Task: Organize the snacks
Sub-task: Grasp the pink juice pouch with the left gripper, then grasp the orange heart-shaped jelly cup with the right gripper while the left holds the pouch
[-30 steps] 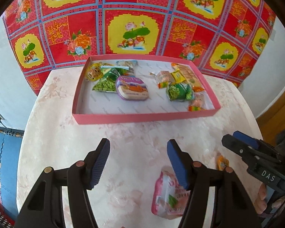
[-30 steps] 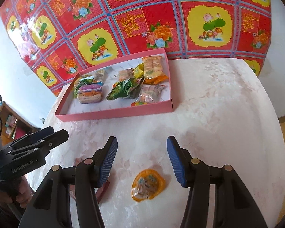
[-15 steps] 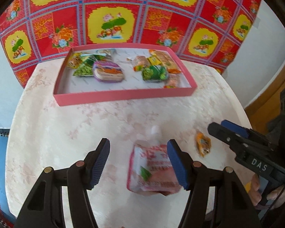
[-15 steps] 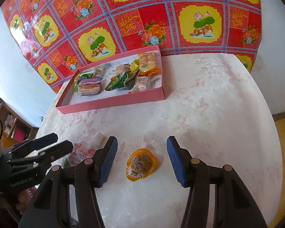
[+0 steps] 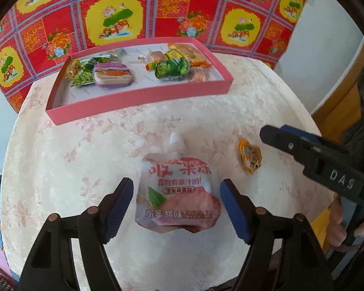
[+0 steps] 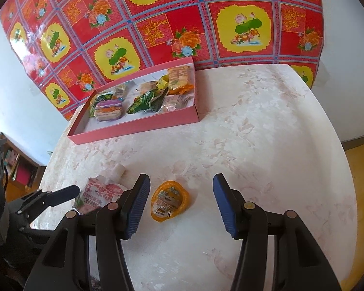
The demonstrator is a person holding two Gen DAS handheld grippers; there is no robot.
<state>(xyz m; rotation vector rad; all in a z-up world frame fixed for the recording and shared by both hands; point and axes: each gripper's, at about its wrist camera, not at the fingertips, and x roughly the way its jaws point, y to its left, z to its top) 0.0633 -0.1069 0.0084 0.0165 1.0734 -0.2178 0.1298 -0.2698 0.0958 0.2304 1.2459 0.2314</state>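
Now my left gripper [image 5: 177, 198] hangs over the pink jelly pouch [image 5: 178, 194], its jaws having just been opening; the pouch lies flat on the pale tablecloth [image 5: 60, 165] between my 2 blue pads [image 5: 120, 203], which stand clear of its sides, so nothing is gripped. My right gripper [image 6: 180, 203] is likewise released, straddling the small orange jelly cup [image 6: 169, 201] without touching it. Both snacks sit near the table's front edge, well apart from the pink tray [image 5: 138, 100], where several wrapped snacks already lie. Risks, as I judge them: the pouch looks soft and slick, so a pinch across its bulging middle could squirt it forward or let it sag out on the lift. Its white spout [image 5: 174, 140] points toward the tray and may snag the tray wall. The 2 grippers work close together; closing both at once could knock 1 against the other.
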